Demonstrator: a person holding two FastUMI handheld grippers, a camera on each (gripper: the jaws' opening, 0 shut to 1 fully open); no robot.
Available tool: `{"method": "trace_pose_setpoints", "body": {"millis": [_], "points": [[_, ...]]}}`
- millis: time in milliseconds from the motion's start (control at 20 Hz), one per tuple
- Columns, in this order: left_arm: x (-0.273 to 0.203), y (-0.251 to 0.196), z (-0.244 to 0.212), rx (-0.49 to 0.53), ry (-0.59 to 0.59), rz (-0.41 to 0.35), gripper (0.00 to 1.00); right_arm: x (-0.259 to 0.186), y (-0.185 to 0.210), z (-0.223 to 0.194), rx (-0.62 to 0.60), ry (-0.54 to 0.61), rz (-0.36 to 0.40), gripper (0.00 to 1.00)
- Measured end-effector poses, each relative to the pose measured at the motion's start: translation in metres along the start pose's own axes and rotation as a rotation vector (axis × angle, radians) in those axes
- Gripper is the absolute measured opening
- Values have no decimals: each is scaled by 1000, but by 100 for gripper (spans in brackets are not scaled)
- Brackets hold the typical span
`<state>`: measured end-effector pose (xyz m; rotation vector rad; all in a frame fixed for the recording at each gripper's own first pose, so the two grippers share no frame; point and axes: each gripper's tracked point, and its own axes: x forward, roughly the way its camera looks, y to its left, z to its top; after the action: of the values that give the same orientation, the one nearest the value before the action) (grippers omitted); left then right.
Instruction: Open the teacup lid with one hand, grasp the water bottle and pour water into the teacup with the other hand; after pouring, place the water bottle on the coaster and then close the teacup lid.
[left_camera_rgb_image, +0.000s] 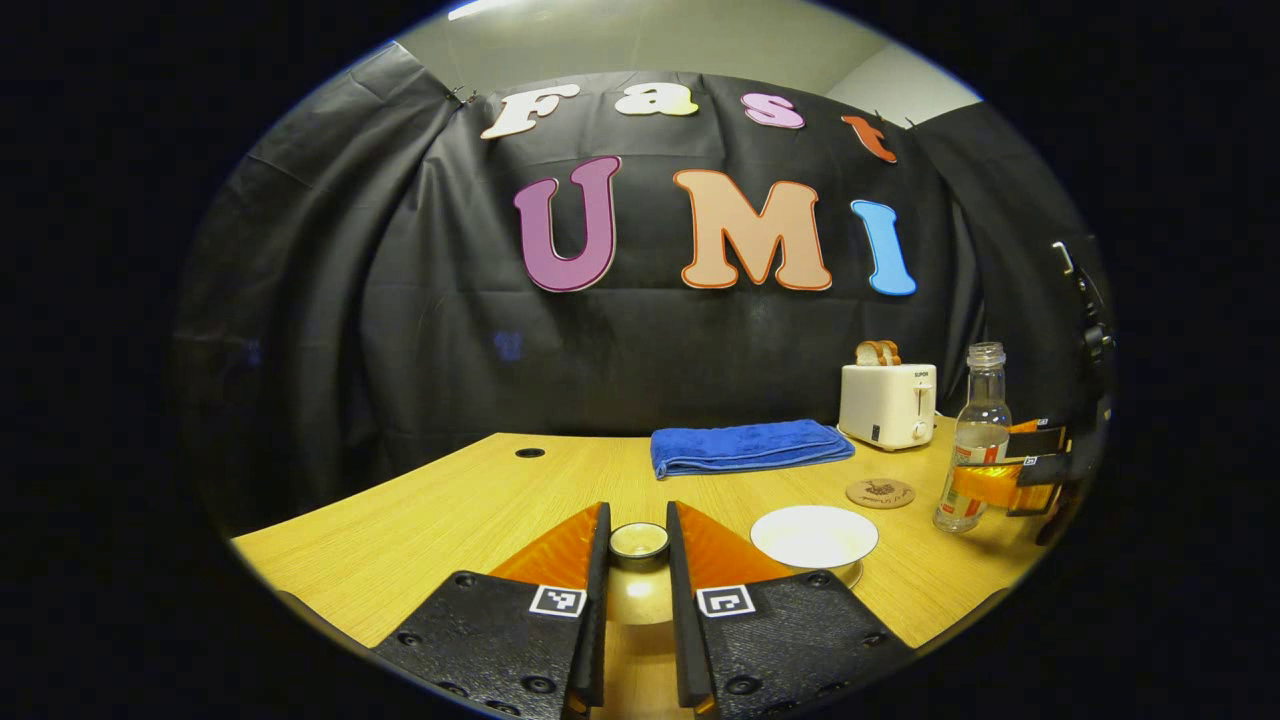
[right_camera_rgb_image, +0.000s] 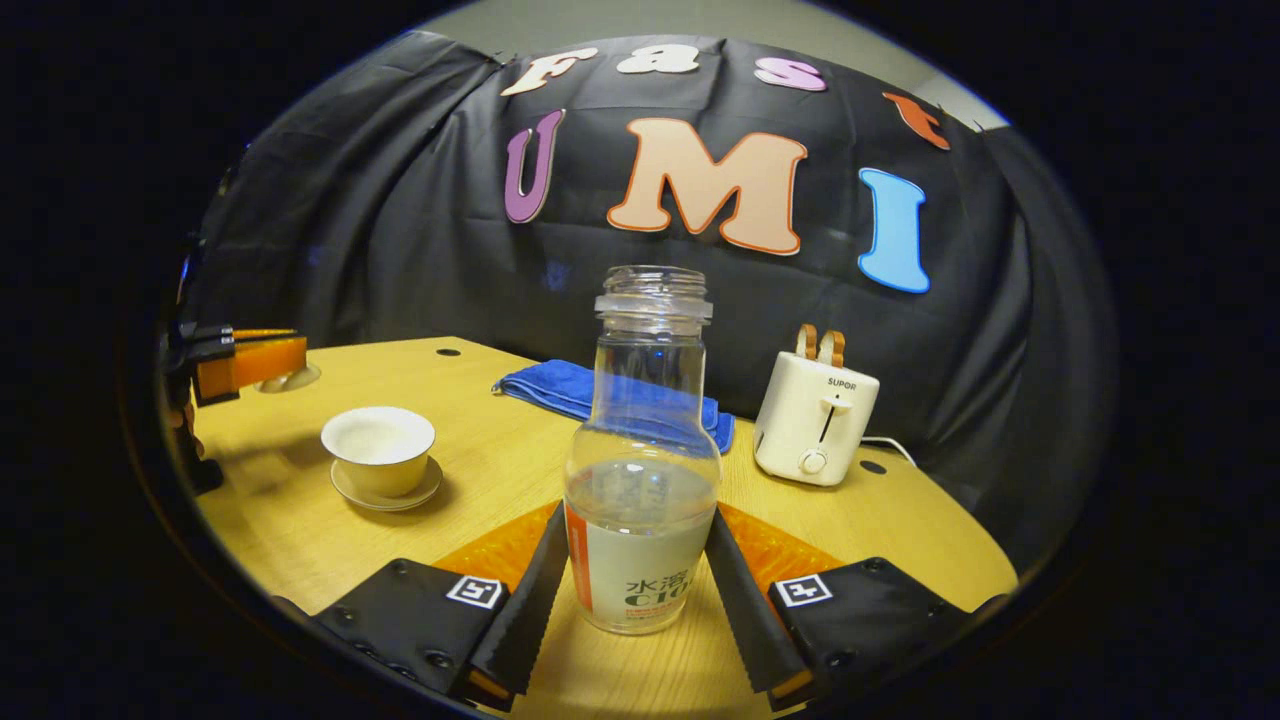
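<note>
- On the worktop (right_camera_rgb_image: 300, 520), the right gripper (right_camera_rgb_image: 638, 560) pinches the water bottle (right_camera_rgb_image: 642, 480).
- Left gripper (left_camera_rgb_image: 637, 560) clamps the lid (left_camera_rgb_image: 639, 541); teacup (left_camera_rgb_image: 814, 537) stands uncovered beside the coaster (left_camera_rgb_image: 880, 493).

Both views are dim overall, with a dark booth and a warm yellow cast on the worktop (left_camera_rgb_image: 470, 510). Light falls from above: a bright patch of ceiling glows at the top of the left gripper view, and a soft sheen lies on the worktop near its centre. Shadows are soft and short, pooling beside the teacup (right_camera_rgb_image: 379, 450) and under the water bottle (right_camera_rgb_image: 640, 480), whose glass shows faint reflections. Focus is fairly sharp at the centre; strong fisheye bending curves the worktop edge, and detail smears and darkens toward the round rim
</note>
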<state>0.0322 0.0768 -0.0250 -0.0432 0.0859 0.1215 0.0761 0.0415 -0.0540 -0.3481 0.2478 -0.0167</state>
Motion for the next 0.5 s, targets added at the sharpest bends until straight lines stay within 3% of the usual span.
{"method": "trace_pose_setpoints", "body": {"millis": [500], "points": [[-2,26,0,-2,1,37,25,10,22,-7,-357,59,-48,83]]}}
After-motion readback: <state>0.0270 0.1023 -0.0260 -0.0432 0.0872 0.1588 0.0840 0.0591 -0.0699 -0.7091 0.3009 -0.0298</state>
